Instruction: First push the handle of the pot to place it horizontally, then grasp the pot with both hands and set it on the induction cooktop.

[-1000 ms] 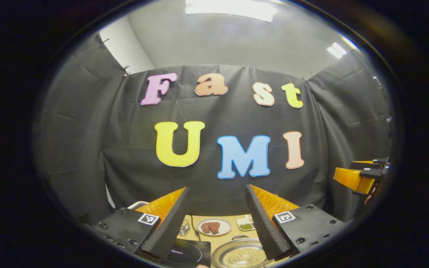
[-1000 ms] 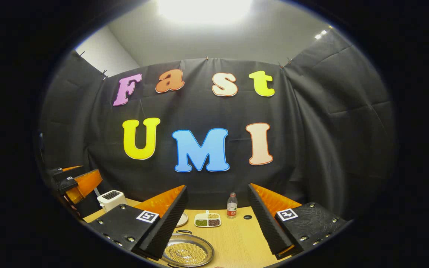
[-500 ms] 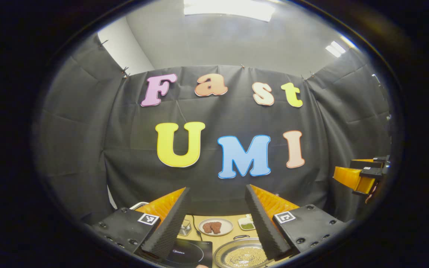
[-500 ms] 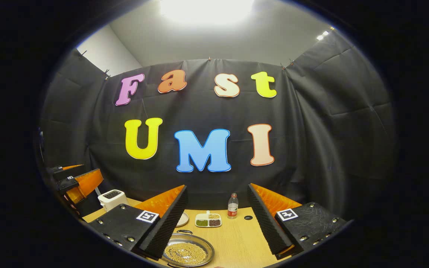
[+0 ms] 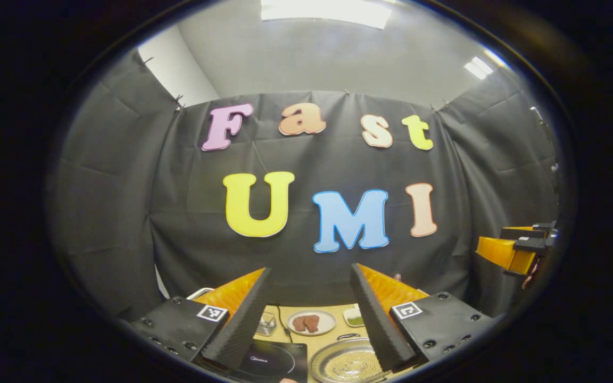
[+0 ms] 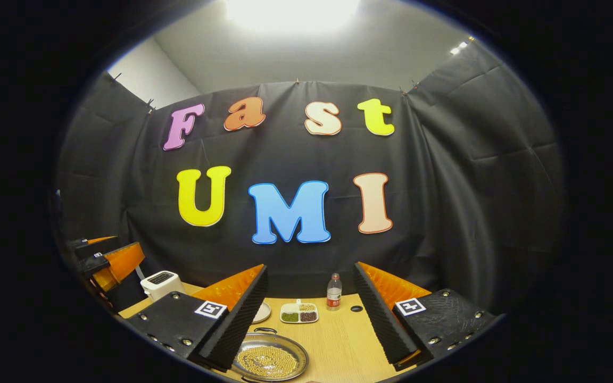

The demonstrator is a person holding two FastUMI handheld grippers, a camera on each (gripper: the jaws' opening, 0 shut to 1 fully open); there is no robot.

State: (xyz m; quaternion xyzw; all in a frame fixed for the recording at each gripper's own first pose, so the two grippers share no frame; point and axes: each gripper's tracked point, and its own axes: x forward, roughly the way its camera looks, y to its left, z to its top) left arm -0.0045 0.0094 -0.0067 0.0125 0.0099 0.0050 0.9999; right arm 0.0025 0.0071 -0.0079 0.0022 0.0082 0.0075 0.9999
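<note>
Left tongs (image 5: 311, 276): released, jaws wide apart and empty, held high above the tabletop (image 5: 333, 340). Also seen at the left edge of the right gripper view.
Right tongs (image 6: 311, 276): likewise spread and holding nothing, raised above the tabletop; seen far off at the right edge of the left gripper view.
Pot (image 6: 270, 361): a shallow metal pan filled with small yellowish beans, resting on the tabletop below and between both tongs. In the left gripper view it lies just beside the induction cooktop (image 5: 272, 361), on that view's right, not on it.
Pot handle (image 6: 266, 331): a small dark loop at the far rim; I cannot tell how it lies.
Other things: a plate of reddish-brown pieces (image 5: 312, 322), a divided dish of beans (image 6: 298, 314), a water bottle (image 6: 333, 291), a white toaster (image 6: 162, 283).
Change: over the last second the left gripper view has tipped slightly down, so cooktop and pot show a little more; the right gripper view barely differs.
Meaning: judged as the opening approach. Nothing is touched, the handle push is not yet done, and both lifts lie ahead.
</note>
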